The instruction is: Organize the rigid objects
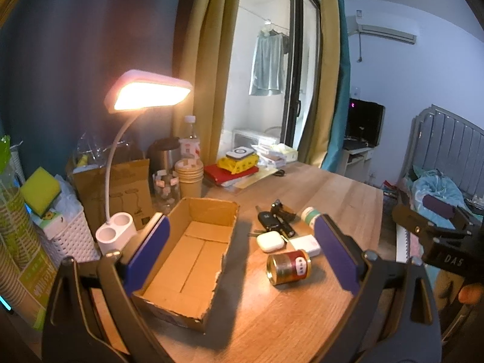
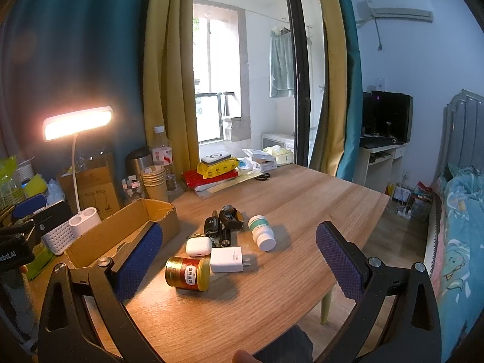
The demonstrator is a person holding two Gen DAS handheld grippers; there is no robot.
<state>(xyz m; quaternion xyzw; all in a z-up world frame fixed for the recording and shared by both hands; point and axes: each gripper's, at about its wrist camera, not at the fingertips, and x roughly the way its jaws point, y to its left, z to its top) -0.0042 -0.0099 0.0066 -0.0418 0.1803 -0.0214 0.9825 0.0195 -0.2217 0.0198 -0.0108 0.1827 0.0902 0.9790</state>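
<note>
An open, empty cardboard box (image 1: 187, 260) sits on the wooden table; it also shows in the right wrist view (image 2: 121, 236). To its right lie a red-and-gold tin (image 1: 289, 267) (image 2: 187, 273) on its side, a white charger (image 1: 305, 244) (image 2: 227, 259), a white earbud case (image 1: 270, 241) (image 2: 198, 246), a car key (image 1: 267, 220) (image 2: 211, 224), a black flashlight (image 2: 225, 233) and a white pill bottle (image 1: 310, 214) (image 2: 262, 232). My left gripper (image 1: 242, 254) is open above the box's right side. My right gripper (image 2: 239, 263) is open above the loose items. Both are empty.
A lit desk lamp (image 1: 148, 90) with a white base (image 1: 115, 233) stands left of the box. A white basket (image 1: 65, 236), paper cups (image 1: 189, 175), a bottle (image 1: 190, 139), a flask and stacked books (image 1: 233, 169) line the back. The table edge (image 2: 357, 242) drops off on the right.
</note>
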